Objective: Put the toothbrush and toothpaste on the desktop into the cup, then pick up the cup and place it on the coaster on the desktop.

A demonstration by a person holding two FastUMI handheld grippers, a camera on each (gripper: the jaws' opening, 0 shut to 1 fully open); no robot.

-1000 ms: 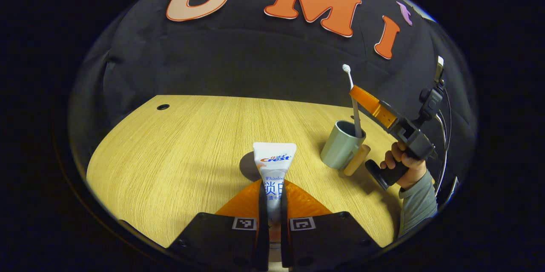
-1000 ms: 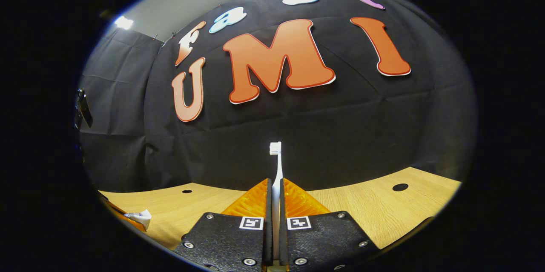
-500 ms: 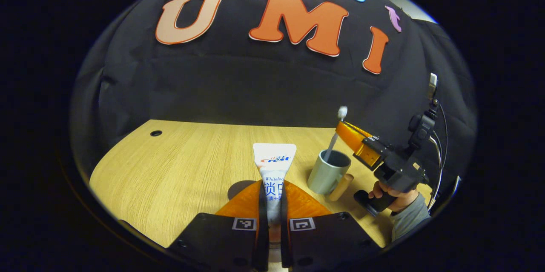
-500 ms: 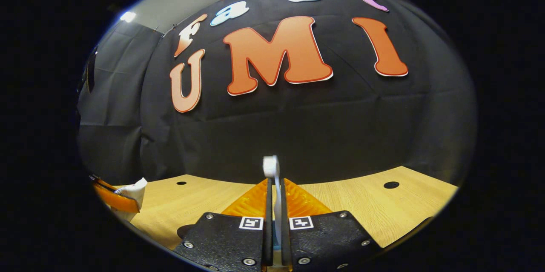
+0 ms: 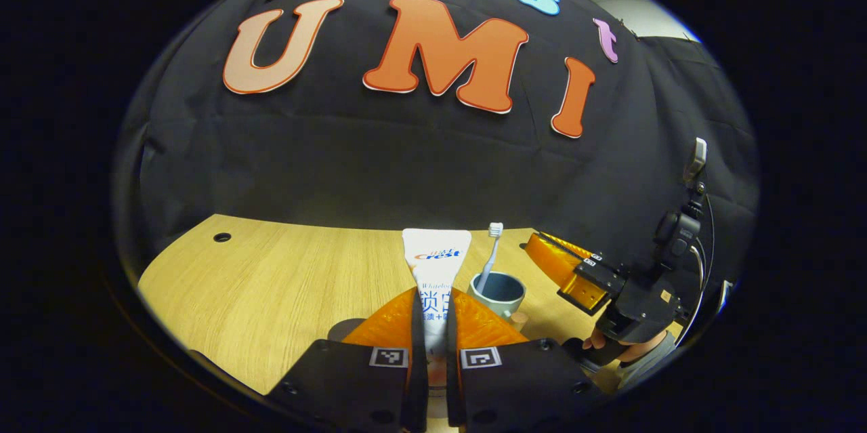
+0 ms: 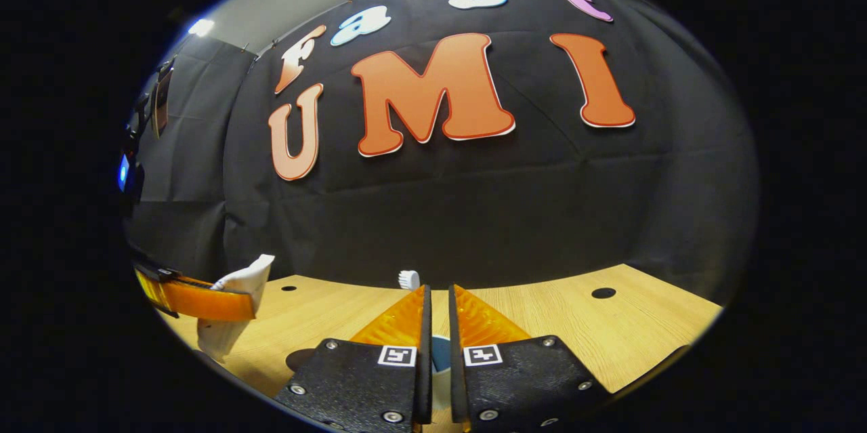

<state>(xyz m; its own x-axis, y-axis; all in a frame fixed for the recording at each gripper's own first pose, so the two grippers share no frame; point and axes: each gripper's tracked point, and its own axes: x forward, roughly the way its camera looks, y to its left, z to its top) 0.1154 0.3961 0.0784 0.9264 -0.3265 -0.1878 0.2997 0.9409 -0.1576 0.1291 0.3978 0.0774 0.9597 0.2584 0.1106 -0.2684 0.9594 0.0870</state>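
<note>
Left gripper (image 5: 433, 324): two black textured plates at the bottom of the left gripper view, each carrying a small square black-and-white marker by the inner edge, ribbed wedge-shaped finger pieces ahead of them. Right gripper (image 6: 437, 324): same build, with round silver screws in the plate corners. Seen from the left gripper view, it has a blocky dark grey body, black handle, thin black cables up to a small mounted device, and a grey sleeve (image 5: 640, 368) below.

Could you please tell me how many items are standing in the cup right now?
1: the toothbrush stands in the cup, head up, leaning left. The toothpaste is outside it, pinched in the left gripper. The cup's bottom is hidden.
</note>
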